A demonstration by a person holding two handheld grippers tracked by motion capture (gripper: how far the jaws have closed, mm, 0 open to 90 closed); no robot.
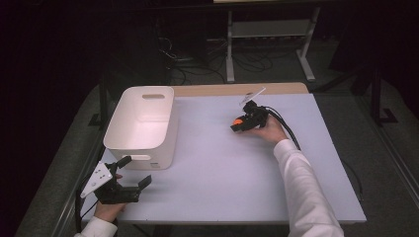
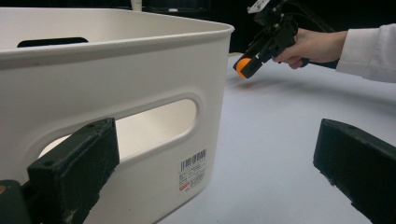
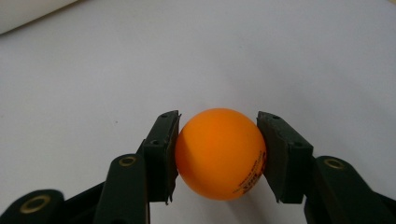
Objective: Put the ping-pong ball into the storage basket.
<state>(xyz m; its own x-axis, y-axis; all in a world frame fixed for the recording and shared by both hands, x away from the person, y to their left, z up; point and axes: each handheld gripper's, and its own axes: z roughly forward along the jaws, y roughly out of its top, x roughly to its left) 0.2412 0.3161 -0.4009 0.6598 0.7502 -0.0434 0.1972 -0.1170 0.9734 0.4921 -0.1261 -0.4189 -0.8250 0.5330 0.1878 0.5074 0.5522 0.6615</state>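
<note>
So the small orange plastic ball [image 3: 218, 153] is round, meaning no long axis to speak of and it doesn't really point anywhere; the only cue is the dark printed lettering on its lower right side in the right gripper view. It sits dead centre between the two black jaws of the right gripper [image 3: 218, 156], both pads pressed flat against its sides, so the claw is pinching the ball. From the high view the right gripper [image 1: 239, 123] is out over the middle-right of the pale grey table [image 1: 222, 168], tilted down and toward the white plastic bin with cut-out handles [image 1: 143, 123], with the ball [image 1: 237, 121] at its tip, just above the tabletop as far as I can tell. The hand holding it comes off a white-sleeved forearm reaching in diagonally from the bottom right. The left gripper [image 1: 135, 174] hangs at the near left corner, jaws spread wide with nothing between them, just beside the bin's near end wall [image 2: 140, 116].
</note>
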